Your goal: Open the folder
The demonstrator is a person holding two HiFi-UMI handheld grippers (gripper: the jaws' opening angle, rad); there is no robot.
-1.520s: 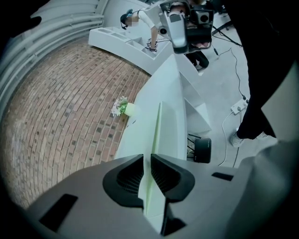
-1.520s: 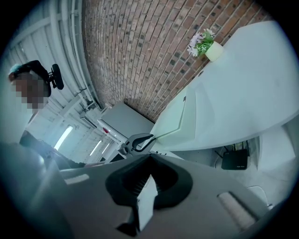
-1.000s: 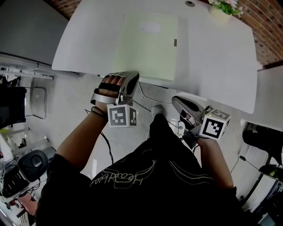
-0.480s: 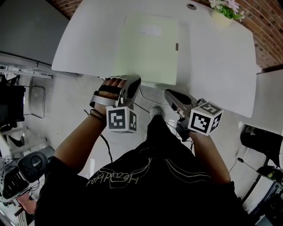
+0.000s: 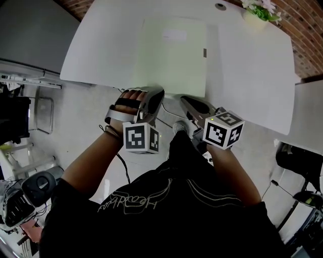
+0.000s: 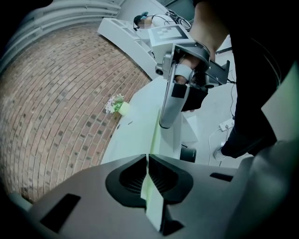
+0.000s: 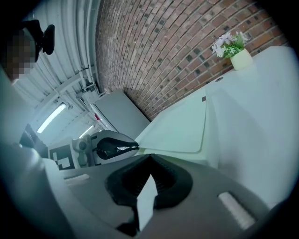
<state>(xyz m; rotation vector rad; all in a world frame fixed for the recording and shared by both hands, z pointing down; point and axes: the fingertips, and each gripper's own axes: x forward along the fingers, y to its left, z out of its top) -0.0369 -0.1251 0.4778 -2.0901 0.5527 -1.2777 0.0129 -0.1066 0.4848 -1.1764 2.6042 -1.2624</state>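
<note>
A pale green folder (image 5: 171,55) lies closed on the white table (image 5: 252,75), its near edge at the table's front. My left gripper (image 5: 154,94) is shut on that near edge. In the left gripper view a thin green sheet runs between its pads (image 6: 148,158). My right gripper (image 5: 187,101) is just right of it, at the table's front edge, with its jaws together and nothing in them. In the right gripper view its tips (image 7: 150,158) sit just short of the folder (image 7: 182,130), with the left gripper (image 7: 133,147) to the left.
A small flower pot (image 5: 255,12) stands at the table's far right corner, near a round hole (image 5: 220,6). A brick wall (image 5: 303,30) lies beyond. A grey cabinet (image 5: 30,30) is at the left and a second white table (image 5: 308,111) at the right. Cables lie on the floor.
My right gripper has moved left and up toward the folder's near edge and rolled a little. The left gripper has stayed at the folder's edge.
</note>
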